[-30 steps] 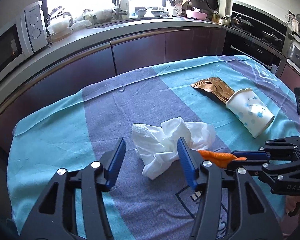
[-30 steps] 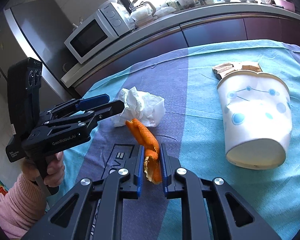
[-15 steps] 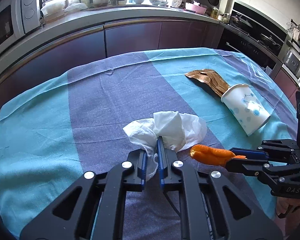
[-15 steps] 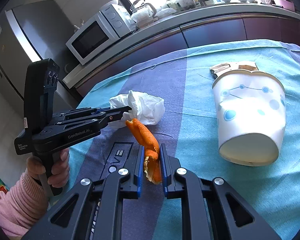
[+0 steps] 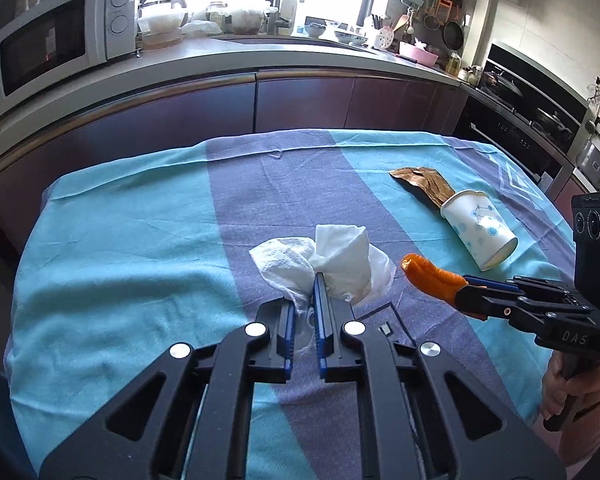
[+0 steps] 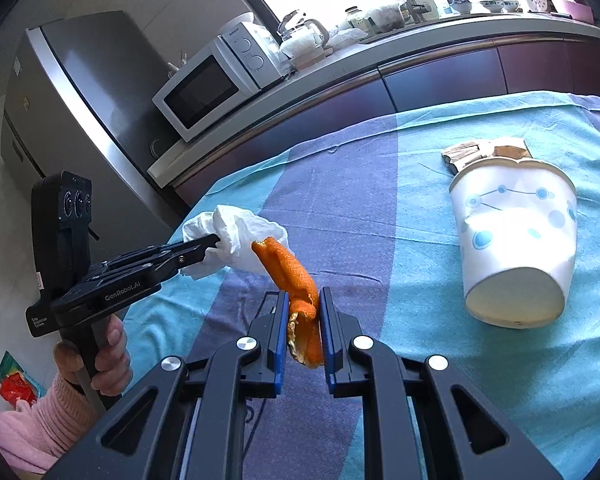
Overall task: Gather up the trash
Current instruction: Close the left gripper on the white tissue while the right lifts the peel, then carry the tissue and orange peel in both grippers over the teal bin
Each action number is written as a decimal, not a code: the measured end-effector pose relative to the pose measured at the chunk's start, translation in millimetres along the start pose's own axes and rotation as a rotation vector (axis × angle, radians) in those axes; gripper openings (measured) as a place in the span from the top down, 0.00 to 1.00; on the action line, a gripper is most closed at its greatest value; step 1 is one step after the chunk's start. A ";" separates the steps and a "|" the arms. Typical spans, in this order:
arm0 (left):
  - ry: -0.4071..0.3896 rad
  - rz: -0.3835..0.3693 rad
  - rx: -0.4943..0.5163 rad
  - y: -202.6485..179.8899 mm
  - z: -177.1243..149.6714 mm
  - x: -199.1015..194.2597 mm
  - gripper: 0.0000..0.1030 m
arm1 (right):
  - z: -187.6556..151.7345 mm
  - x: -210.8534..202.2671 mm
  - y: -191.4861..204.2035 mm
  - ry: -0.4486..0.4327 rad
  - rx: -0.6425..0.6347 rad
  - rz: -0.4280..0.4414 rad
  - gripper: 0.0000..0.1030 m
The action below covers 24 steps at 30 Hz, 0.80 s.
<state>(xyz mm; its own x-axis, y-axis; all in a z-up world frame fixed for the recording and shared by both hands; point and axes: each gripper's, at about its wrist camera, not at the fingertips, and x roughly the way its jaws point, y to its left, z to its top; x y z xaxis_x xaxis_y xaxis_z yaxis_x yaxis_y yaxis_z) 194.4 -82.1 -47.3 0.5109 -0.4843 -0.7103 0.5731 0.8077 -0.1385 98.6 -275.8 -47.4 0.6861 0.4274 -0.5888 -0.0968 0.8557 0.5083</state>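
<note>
My left gripper is shut on a crumpled white tissue, held just above the blue and purple tablecloth. In the right wrist view the same tissue hangs from the left gripper at the left. My right gripper is shut on a strip of orange peel, which sticks up past the fingertips. From the left wrist view that orange peel juts out of the right gripper at the right. A white paper cup with blue dots lies on its side, with a brown wrapper behind it.
A dark cabinet run with a counter curves behind the table, carrying a microwave and kitchenware. A steel fridge stands at the left in the right wrist view. A hand in a pink sleeve holds each gripper's handle.
The left gripper's jaws closed on the tissue and lifted it off the cloth, drawing back from the table. The right gripper kept its hold on the orange peel and barely moved.
</note>
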 end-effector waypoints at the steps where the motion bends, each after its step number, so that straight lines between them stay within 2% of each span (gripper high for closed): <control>1: -0.005 0.003 -0.007 3.1 -2.5 -4.3 0.92 | -0.1 -0.2 2.3 -0.002 -0.003 0.005 0.87; 24: -0.108 0.072 -0.182 70.9 -73.1 -106.6 0.92 | -5.0 18.1 63.7 0.034 -0.059 0.137 0.87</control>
<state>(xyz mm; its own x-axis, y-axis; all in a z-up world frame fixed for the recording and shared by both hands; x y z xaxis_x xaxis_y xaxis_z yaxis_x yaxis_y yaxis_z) 133.8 51.3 -31.8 0.6179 -0.4482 -0.6460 0.4124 0.8843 -0.2191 101.3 -212.1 -28.8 0.6386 0.5499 -0.5383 -0.2302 0.8040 0.5483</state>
